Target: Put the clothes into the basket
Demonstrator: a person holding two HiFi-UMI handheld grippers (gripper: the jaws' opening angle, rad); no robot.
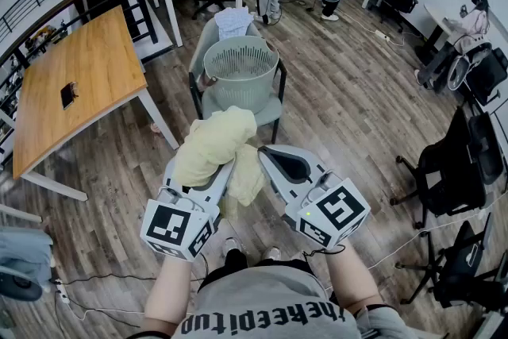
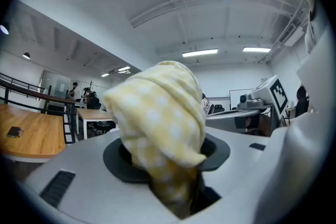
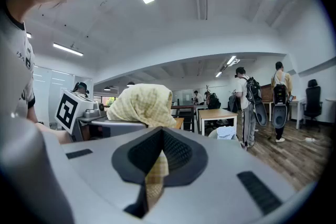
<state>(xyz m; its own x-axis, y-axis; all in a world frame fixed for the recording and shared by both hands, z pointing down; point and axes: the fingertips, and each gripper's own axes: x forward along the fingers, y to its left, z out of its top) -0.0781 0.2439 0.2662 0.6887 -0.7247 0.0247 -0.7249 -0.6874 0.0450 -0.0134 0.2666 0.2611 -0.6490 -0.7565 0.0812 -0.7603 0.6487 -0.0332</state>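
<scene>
The left hand-held gripper [image 1: 205, 169] and right hand-held gripper [image 1: 266, 160] both pinch the yellow cloth [image 1: 214, 137], near the basket [image 1: 240, 79].

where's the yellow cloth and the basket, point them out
yellow cloth [image 1: 213, 140], head view, middle of the bunched top
basket [image 1: 238, 90], head view, its ribbed front wall

The pale yellow checked cloth garment [image 1: 214, 140] looks soft, matt and crumpled. The round grey ribbed plastic basket [image 1: 238, 81] is matt. The light wooden desk [image 1: 87, 75] is smooth with a slight sheen, and the plank floor [image 1: 349, 95] is wood-grained.
</scene>
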